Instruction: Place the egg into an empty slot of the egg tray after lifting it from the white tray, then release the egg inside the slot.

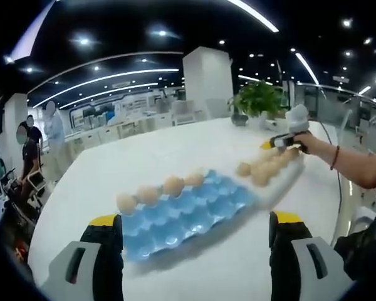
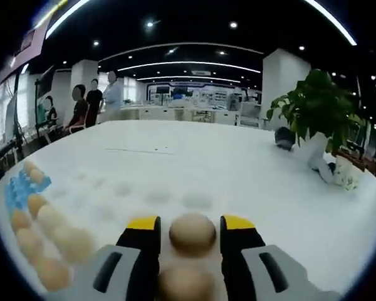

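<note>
1. 1 egg (image 2: 192, 233) sits between the right gripper (image 2: 191, 235) jaws, above the white tray (image 1: 282, 182); whether they clench it, I cannot tell.
2. 4 eggs (image 1: 173, 185) stand along the far row of the blue egg tray (image 1: 188, 216).
3. Left gripper (image 1: 194, 238) jaws are spread wide, grasping nothing, over the white table (image 2: 225, 169).
</note>
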Demonstrator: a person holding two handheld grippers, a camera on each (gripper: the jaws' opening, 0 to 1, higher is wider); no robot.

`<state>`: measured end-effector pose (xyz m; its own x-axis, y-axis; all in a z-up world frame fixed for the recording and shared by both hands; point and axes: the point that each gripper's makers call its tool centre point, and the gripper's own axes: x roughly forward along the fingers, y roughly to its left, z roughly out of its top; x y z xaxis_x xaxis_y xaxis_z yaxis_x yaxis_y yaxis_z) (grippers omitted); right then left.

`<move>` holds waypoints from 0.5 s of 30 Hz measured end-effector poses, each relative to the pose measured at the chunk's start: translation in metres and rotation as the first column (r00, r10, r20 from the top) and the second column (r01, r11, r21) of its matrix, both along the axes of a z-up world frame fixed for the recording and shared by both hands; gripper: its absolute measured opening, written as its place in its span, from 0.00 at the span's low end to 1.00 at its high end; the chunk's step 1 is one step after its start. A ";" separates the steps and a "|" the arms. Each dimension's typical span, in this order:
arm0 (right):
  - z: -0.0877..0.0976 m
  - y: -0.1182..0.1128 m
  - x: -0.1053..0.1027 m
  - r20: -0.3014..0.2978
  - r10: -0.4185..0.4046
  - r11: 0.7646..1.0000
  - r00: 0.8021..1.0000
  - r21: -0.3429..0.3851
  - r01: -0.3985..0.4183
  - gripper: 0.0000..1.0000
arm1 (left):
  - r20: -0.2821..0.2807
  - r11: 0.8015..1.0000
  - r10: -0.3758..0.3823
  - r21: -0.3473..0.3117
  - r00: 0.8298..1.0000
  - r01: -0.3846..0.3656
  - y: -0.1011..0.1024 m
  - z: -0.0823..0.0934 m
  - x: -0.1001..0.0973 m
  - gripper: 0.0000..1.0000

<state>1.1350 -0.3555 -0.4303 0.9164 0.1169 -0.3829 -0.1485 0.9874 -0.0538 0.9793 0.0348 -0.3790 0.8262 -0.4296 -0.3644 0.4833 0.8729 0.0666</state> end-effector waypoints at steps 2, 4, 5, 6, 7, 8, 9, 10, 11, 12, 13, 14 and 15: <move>-0.001 0.001 0.000 0.002 0.004 1.000 1.000 0.004 -0.004 0.38 | 0.000 1.000 -0.002 0.001 1.000 0.002 0.000 0.000 0.000 0.99; -0.001 0.001 0.000 0.001 0.000 1.000 1.000 0.007 0.000 0.38 | -0.003 1.000 -0.002 -0.001 1.000 0.002 0.000 0.000 0.000 0.99; -0.001 0.002 -0.001 -0.002 -0.002 1.000 1.000 0.002 0.002 0.38 | -0.007 1.000 -0.004 -0.001 1.000 0.004 -0.001 -0.001 -0.001 0.99; -0.001 0.002 -0.001 -0.010 0.005 1.000 1.000 -0.008 -0.005 0.37 | -0.011 1.000 -0.007 0.001 1.000 0.007 -0.001 -0.001 -0.001 0.99; -0.001 0.003 0.000 -0.019 0.005 1.000 1.000 -0.015 -0.005 0.37 | -0.012 1.000 -0.007 0.001 1.000 0.007 -0.001 -0.002 0.000 0.99; -0.001 0.004 0.000 -0.026 0.008 1.000 1.000 -0.026 -0.009 0.36 | -0.013 1.000 -0.006 0.002 1.000 0.006 -0.001 -0.002 0.000 0.99; -0.001 0.005 0.000 -0.031 0.013 0.999 0.999 -0.033 -0.014 0.36 | -0.013 1.000 -0.005 0.001 1.000 0.005 -0.001 -0.002 0.000 0.99; -0.001 0.004 0.000 -0.034 0.011 0.999 0.999 -0.036 -0.012 0.36 | -0.012 1.000 -0.005 -0.001 1.000 0.005 -0.001 -0.002 0.000 0.99; -0.001 0.003 0.000 -0.036 0.011 0.999 0.999 -0.034 -0.012 0.36 | -0.012 1.000 -0.006 -0.003 1.000 0.006 -0.001 -0.002 0.000 0.99; -0.002 0.003 -0.001 -0.038 0.013 0.999 0.999 -0.034 -0.014 0.36 | -0.012 1.000 -0.005 -0.004 1.000 0.005 -0.001 -0.002 0.000 0.99; -0.002 0.002 -0.001 -0.036 0.011 1.000 0.999 -0.023 -0.012 0.36 | -0.011 1.000 -0.004 -0.004 1.000 0.004 -0.001 -0.001 0.000 0.99; -0.002 0.001 -0.001 -0.030 0.013 1.000 0.999 -0.013 -0.014 0.36 | -0.012 1.000 -0.001 -0.002 1.000 0.001 0.000 -0.002 0.000 0.99; -0.002 0.001 -0.001 -0.022 0.013 1.000 1.000 0.004 -0.013 0.36 | -0.012 1.000 -0.001 -0.002 1.000 0.001 0.000 -0.002 -0.001 0.99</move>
<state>1.1337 -0.3546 -0.4328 0.9059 0.1305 -0.4028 -0.1627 0.9856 -0.0464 0.9786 0.0345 -0.3805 0.8216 -0.4311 -0.3731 0.4847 0.8727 0.0590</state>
